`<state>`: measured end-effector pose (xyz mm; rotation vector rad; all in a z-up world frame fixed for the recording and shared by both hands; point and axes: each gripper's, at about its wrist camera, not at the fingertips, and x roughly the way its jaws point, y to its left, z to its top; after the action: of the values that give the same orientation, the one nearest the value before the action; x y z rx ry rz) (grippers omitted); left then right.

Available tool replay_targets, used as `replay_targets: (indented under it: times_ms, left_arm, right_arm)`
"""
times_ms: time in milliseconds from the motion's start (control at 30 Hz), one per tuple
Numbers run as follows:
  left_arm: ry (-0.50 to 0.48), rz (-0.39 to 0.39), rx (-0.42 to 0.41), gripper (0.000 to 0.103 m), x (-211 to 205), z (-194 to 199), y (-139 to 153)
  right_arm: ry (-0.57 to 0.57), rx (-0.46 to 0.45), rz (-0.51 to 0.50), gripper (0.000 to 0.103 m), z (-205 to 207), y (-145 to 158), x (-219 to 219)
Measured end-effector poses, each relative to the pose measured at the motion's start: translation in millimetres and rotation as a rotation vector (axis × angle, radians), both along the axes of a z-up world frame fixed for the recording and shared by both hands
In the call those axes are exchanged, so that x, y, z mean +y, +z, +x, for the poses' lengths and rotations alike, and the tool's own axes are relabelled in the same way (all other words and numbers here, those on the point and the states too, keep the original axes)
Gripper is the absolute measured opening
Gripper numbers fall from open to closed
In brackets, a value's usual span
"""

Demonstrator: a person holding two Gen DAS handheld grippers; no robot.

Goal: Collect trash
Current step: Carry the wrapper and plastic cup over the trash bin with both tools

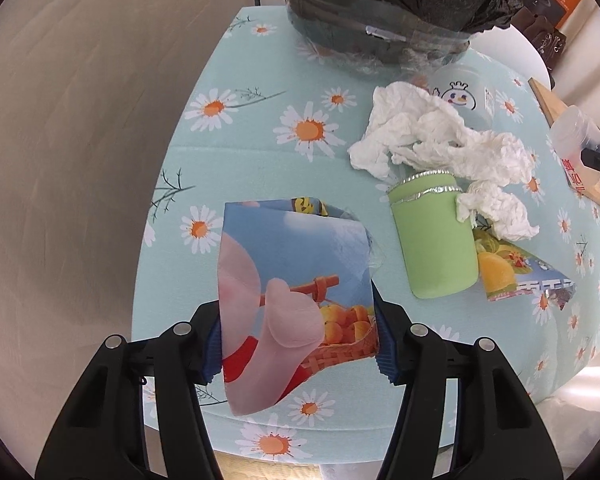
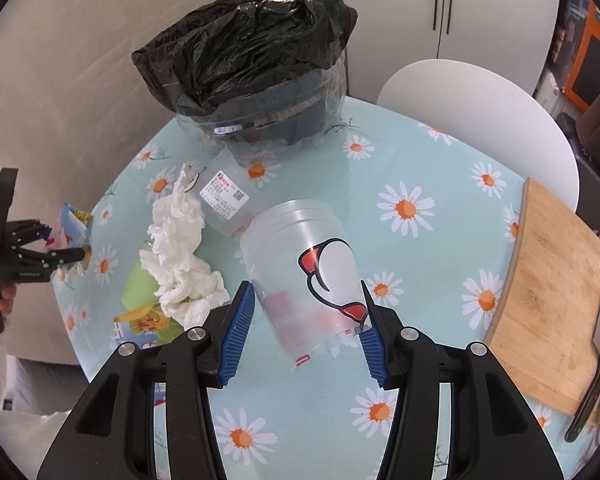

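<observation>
**A:** Both loads look off the desk (image 2: 420, 152). How do we get them to the bin cleanly?

**B:** Start with what's held. The left tool (image 1: 298, 344) is clamped on the cartoon wrapper (image 1: 296, 292); its blue pads press the two side edges and the sheet bows between them. The right tool (image 2: 308, 332) is clamped on the frosted plastic cup (image 2: 304, 268), which tilts with its wide end toward 11 o'clock in the right wrist view.

**A:** And the target?

**B:** The bin with the black liner (image 2: 252, 68) sits at 12 o'clock on the desk, beyond everything else. From the left wrist view it is at 1 o'clock.

**A:** What should we watch for?

**B:** The wrapper is limp and pinched only at its edges, so I'd guess a quick swing could let it slip. Carry it slowly and high enough to clear the crumpled tissue (image 1: 440, 140) and the green cup (image 1: 436, 240) lying at 3 o'clock of it. The frosted cup looks slick; keep the squeeze steady rather than harder, since thin plastic may buckle and pop out.

**A:** One at a time?

**B:** I'd say so. The liner's mouth looks bunched and narrow, so two tools above it may crowd. Bring each load right over the opening before letting the fingers part

**A:** What's left afterwards?

**B:** The tissue, the green cup, a fruit-print packet (image 1: 516, 276) under it, and another clear cup (image 2: 224, 200) near the bin's base
</observation>
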<state>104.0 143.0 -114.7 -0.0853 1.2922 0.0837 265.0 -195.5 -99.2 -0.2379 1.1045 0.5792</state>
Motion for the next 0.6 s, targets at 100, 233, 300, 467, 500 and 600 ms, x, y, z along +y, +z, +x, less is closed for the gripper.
replay_targets:
  times_ms: [100, 233, 300, 467, 500, 600]
  left_arm:
    - [0.012, -0.019, -0.026, 0.059, 7.9, 7.7, 13.1]
    - [0.0, -0.001, -0.036, 0.059, -2.9, 39.6, 24.6]
    - [-0.007, 0.01, -0.047, 0.059, -0.8, 51.2, 34.9]
    - [-0.044, 0.028, -0.076, 0.059, 4.8, 79.0, 61.3]
    - [-0.047, 0.021, -0.083, 0.059, 6.1, 84.7, 66.5]
    - [-0.053, 0.014, -0.11, 0.059, 9.3, 101.7, 79.0]
  right_arm:
    - [-0.006, -0.021, -0.001, 0.047, 3.0, 11.1, -2.2]
    - [-0.008, -0.053, -0.007, 0.047, 5.3, 28.0, -0.4]
    - [-0.005, -0.074, -0.007, 0.047, 5.6, 39.5, 2.4]
    - [-0.001, -0.132, -0.006, 0.047, 5.3, 69.9, 10.9]
    - [0.001, -0.14, 0.001, 0.047, 5.4, 75.9, 12.8]
    - [0.005, -0.173, -0.002, 0.047, 4.6, 92.0, 21.1]
